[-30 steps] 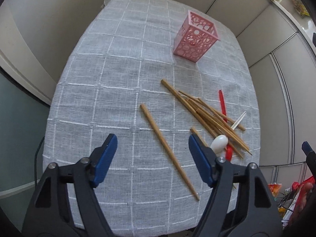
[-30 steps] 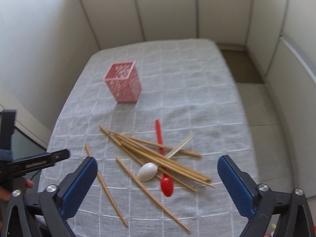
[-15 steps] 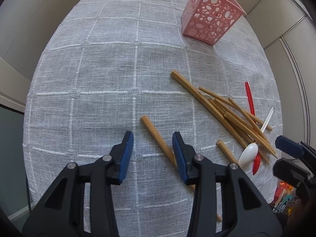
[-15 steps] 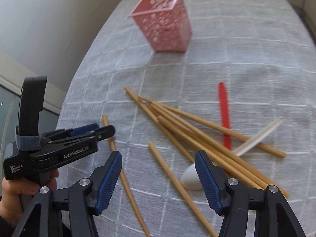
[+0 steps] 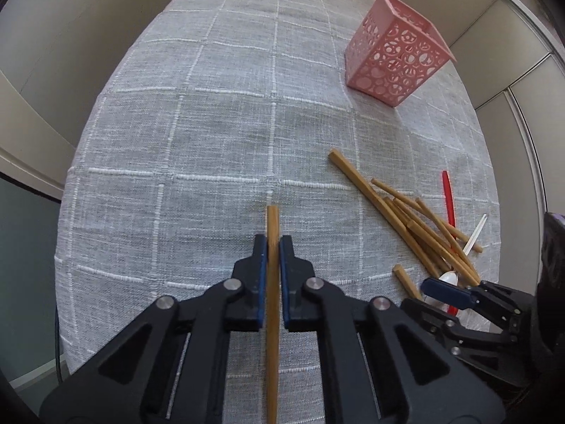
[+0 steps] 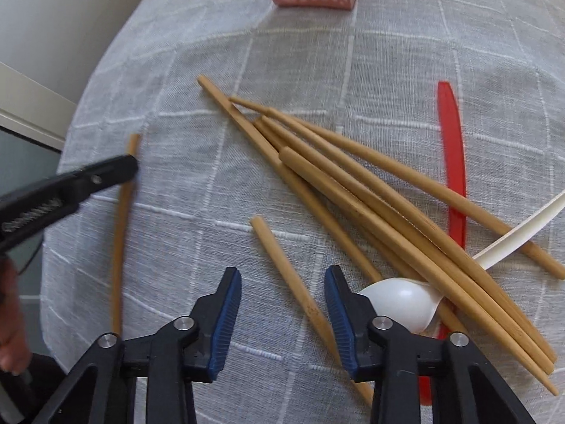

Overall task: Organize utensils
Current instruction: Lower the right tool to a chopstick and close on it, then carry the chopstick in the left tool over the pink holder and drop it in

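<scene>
While left gripper (image 5: 272,247) clamps a lone chopstick (image 5: 272,226), right gripper (image 6: 282,282) narrowing, half-open astride another chopstick (image 6: 282,265), white spoon (image 6: 402,304) alongside

Bamboo chopsticks (image 6: 370,190) heaped on tablecloth

Bright, soft daylight; faint shadows on tablecloth (image 5: 219,134). Strong fisheye bending at edges. Left gripper (image 6: 130,168) motion-blurred in right wrist view.

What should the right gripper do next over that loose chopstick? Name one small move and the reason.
Probably finish closing: the right gripper has just been closing, its pads astride but not yet pressing the lone chopstick. The left gripper already clamps its own chopstick.
</scene>
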